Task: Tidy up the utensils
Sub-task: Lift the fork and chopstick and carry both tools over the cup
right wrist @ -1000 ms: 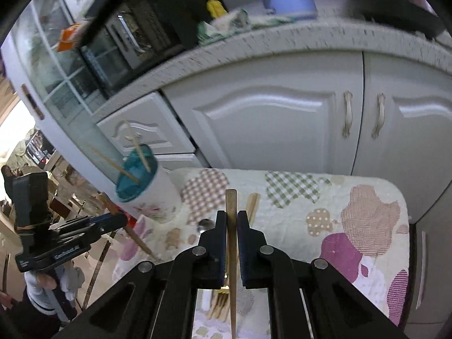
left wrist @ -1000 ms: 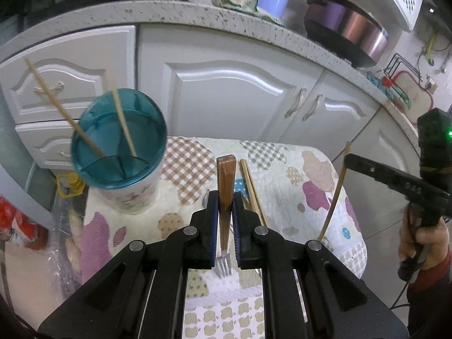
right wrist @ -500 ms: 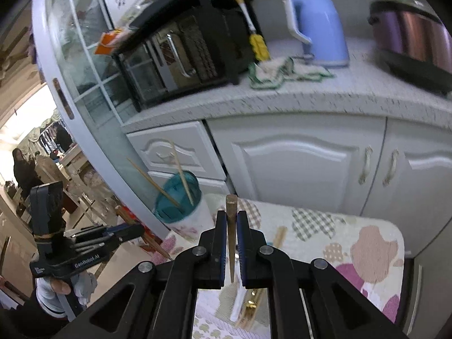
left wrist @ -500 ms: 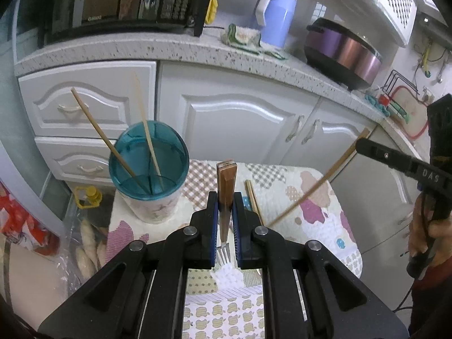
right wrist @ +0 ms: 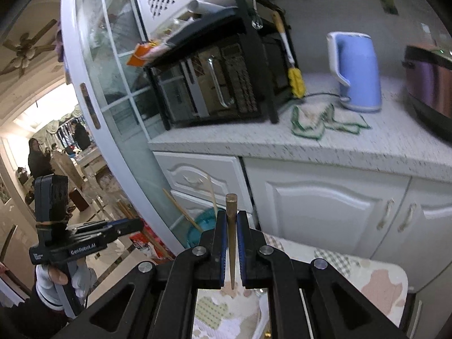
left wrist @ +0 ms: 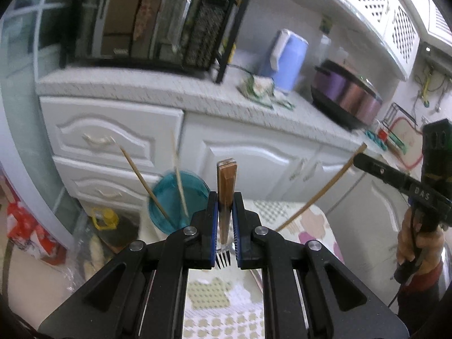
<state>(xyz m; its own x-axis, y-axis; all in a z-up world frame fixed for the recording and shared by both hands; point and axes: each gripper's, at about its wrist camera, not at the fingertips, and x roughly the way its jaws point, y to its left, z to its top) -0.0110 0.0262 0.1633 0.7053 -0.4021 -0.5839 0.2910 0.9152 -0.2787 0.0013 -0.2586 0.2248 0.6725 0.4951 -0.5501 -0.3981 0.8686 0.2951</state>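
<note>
A white worktop (left wrist: 158,90) runs along the back, carrying a black microwave (left wrist: 147,25) under a rack, a blue kettle (left wrist: 288,59), a green-edged cloth (right wrist: 319,118) and a purple cooker (left wrist: 347,96). White cupboard doors (left wrist: 254,169) and drawers stand below it. In front sits a low table under a patchwork cloth (left wrist: 310,223), and at its left end a teal-rimmed cup (left wrist: 178,200) holds two chopsticks (left wrist: 144,183) that lean out to the upper left.

The left view shows a yellow-capped bottle (left wrist: 104,217) and bags on the floor beside the cup; it also shows the right hand-held gripper (left wrist: 358,161) from the side, with a bare hand below it. The right view alone shows a glass sliding door (right wrist: 113,113), people in a room beyond it, and a white-gloved hand (right wrist: 76,276) gripping the left tool's handle.

The left hand-held gripper (left wrist: 226,226) is clenched on a fork (left wrist: 226,195): the wooden handle sticks up beyond the pads and the tines hang below, toward the camera. The cup lies just left of its fingertips. The right hand-held gripper (right wrist: 231,243) is clamped on a single chopstick (right wrist: 231,231), blunt end up; seen from the left view the stick slants down over the cloth. In the right view the cup sits partly hidden behind the left finger.
</note>
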